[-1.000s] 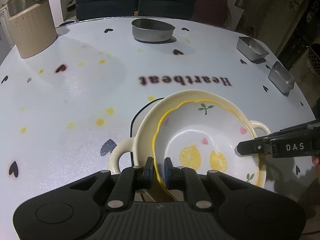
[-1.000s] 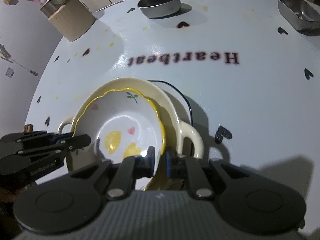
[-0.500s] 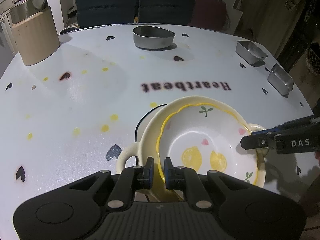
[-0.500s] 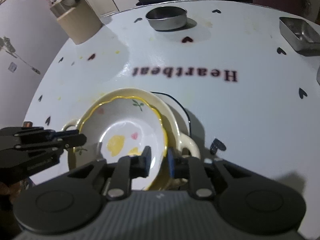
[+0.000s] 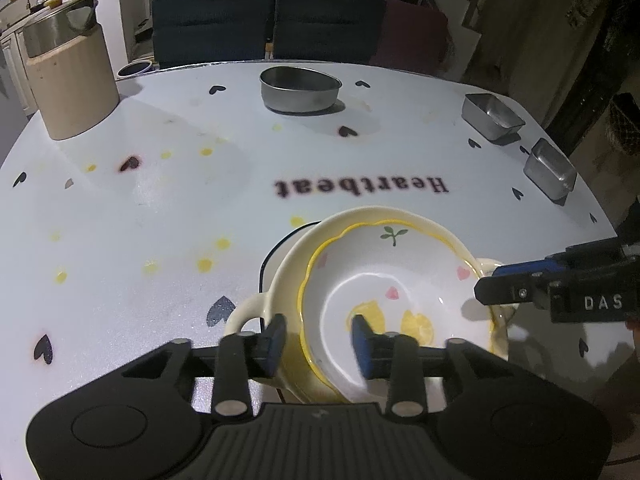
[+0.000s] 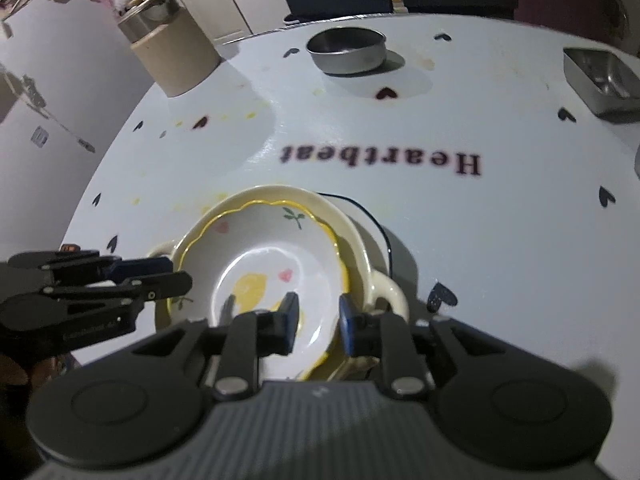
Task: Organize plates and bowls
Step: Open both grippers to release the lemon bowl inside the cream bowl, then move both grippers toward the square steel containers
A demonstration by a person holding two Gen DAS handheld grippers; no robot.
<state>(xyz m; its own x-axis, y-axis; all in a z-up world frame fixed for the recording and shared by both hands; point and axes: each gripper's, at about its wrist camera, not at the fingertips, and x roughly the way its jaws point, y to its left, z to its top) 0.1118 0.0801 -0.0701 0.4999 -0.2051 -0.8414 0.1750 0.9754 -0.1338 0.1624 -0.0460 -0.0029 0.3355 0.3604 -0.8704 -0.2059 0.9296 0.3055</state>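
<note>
Lemon bowl (image 5: 384,292) nested in handled bowl (image 5: 280,292); both grippers (image 5: 318,338) (image 6: 314,320) just parted, straddling the rim, gripping nothing; metal dishes unsorted.

Dark chairs (image 5: 264,24) behind the white table (image 5: 160,208), possibly a cabinet (image 6: 216,4) beyond
</note>
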